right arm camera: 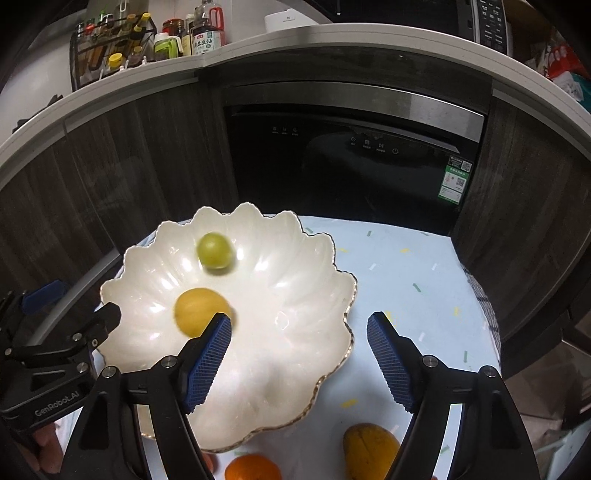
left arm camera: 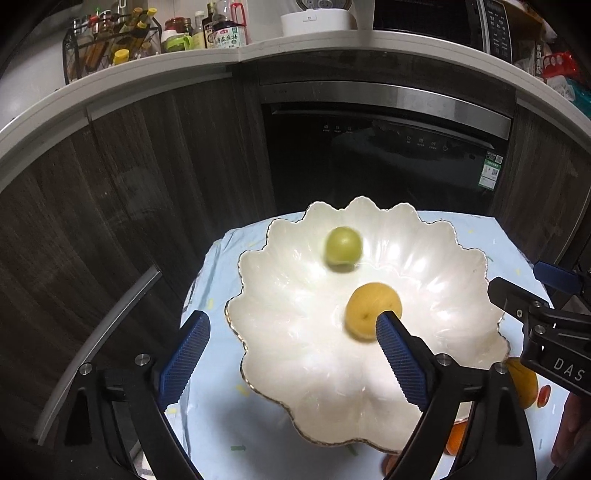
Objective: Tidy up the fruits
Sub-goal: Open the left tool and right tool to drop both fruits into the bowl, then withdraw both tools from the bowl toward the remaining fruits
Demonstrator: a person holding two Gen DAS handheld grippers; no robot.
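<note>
Blue ribbed pads of the left gripper (left arm camera: 291,332) stand wide apart with nothing between them; one pad hangs over the near left rim of the bowl (left arm camera: 461,266), the other over its middle, in front of the yellow fruit (left arm camera: 369,308). Right gripper (right arm camera: 299,332) jaws also stand wide and empty, the left pad over the bowl (right arm camera: 314,295), the right pad over the tablecloth (right arm camera: 406,266) just beside the bowl's right rim. Both fruits in the bowl appear blurred: the yellow fruit (right arm camera: 197,310) lies near the middle, the green fruit (left arm camera: 342,245) lies farther back, and the two are apart. In the right wrist view the green fruit (right arm camera: 216,251) sits toward the far left of the bowl. Outside the bowl, on the near cloth, lie a mango (right arm camera: 369,448) and an orange (right arm camera: 253,467), near each other. Beyond the table stand a dark dishwasher (left arm camera: 388,155) and a counter (left arm camera: 147,79) carrying bottles (left arm camera: 225,33).
</note>
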